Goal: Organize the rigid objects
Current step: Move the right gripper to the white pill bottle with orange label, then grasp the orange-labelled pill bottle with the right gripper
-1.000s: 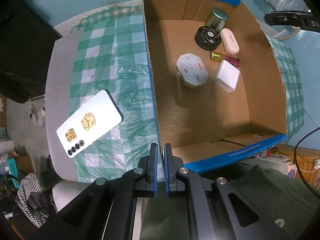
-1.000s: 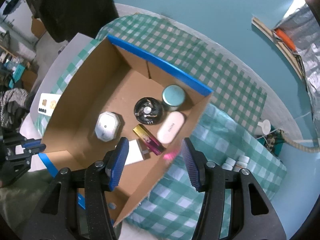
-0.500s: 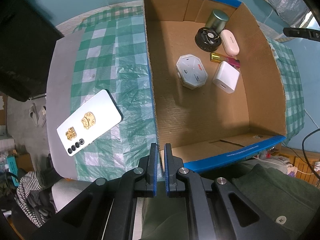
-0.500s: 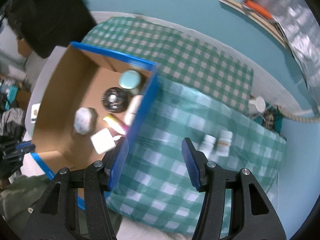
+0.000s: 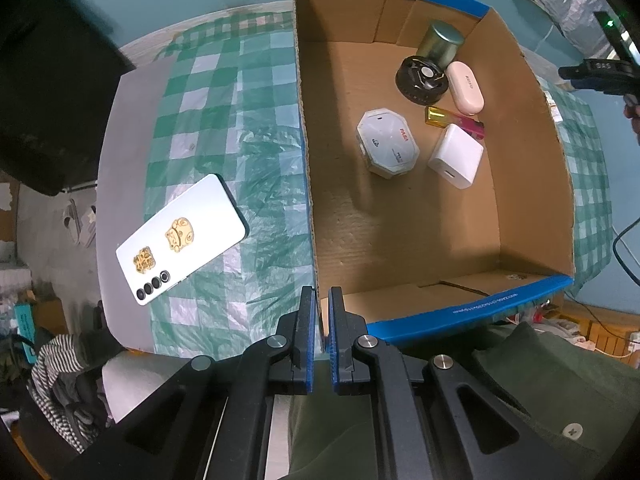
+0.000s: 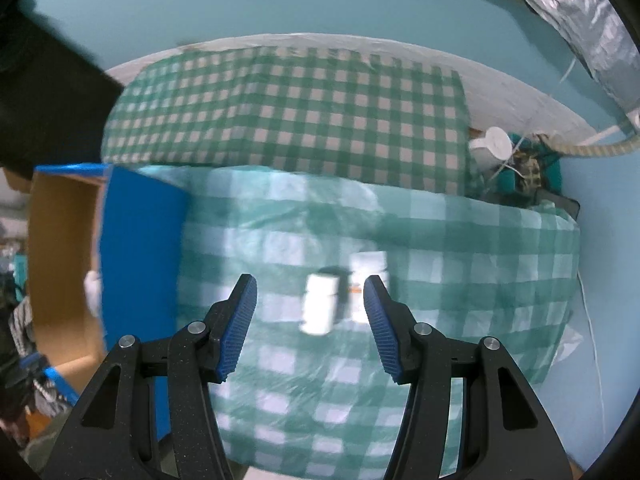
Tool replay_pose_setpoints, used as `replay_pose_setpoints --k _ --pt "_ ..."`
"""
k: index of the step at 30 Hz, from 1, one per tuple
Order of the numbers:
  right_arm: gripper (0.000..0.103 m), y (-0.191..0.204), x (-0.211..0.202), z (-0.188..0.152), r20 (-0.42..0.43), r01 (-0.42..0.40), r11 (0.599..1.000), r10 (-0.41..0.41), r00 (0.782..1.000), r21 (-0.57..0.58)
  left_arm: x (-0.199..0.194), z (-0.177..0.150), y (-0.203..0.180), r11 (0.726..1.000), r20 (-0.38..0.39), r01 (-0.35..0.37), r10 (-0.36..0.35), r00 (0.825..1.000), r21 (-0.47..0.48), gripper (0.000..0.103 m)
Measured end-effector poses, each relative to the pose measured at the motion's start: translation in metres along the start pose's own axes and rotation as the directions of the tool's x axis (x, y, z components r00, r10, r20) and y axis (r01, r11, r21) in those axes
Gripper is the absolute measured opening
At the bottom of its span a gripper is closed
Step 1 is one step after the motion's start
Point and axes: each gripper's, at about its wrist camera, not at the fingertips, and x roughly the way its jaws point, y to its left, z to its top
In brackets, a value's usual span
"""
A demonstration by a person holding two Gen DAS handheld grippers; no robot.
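A cardboard box [image 5: 532,168] with a blue outside holds a round tin [image 5: 440,42], a black disc [image 5: 420,76], a pink case [image 5: 466,88], a gold and pink lighter [image 5: 454,120], a white octagonal case [image 5: 388,142] and a white charger [image 5: 456,156]. My left gripper [image 5: 320,308] is shut on the box's near left corner. A white phone [image 5: 180,240] lies on the checked cloth left of the box. My right gripper [image 6: 310,312] is open above two white bottles [image 6: 320,308] on the cloth, right of the box [image 6: 140,260]. That view is blurred.
The green checked cloth [image 5: 224,128] covers the table; its grey edge [image 5: 120,160] shows at left. A dark bag [image 5: 48,92] stands at far left. A white funnel and clutter [image 6: 504,152] lie beyond the cloth's far right corner.
My right gripper has swung from over the box to the right, now above the two white bottles on the cloth. My left gripper has kept its hold on the box corner.
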Motion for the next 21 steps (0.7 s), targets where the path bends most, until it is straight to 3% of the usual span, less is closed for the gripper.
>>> replay_pose_setpoints --k 14,21 --pt "0.054 -0.038 0.067 -0.003 -0.061 0.031 0.997 -0.027 0.998 0.073 0.0 -0.004 0.001 0.999 -0.006 -0.023 0.022 1.0 -0.049 0.006" --pt "0.04 -0.045 0.076 -0.006 -0.073 0.017 0.997 -0.011 0.997 0.081 0.001 -0.003 -0.003 0.998 -0.013 -0.029 0.029 1.0 -0.053 0.006"
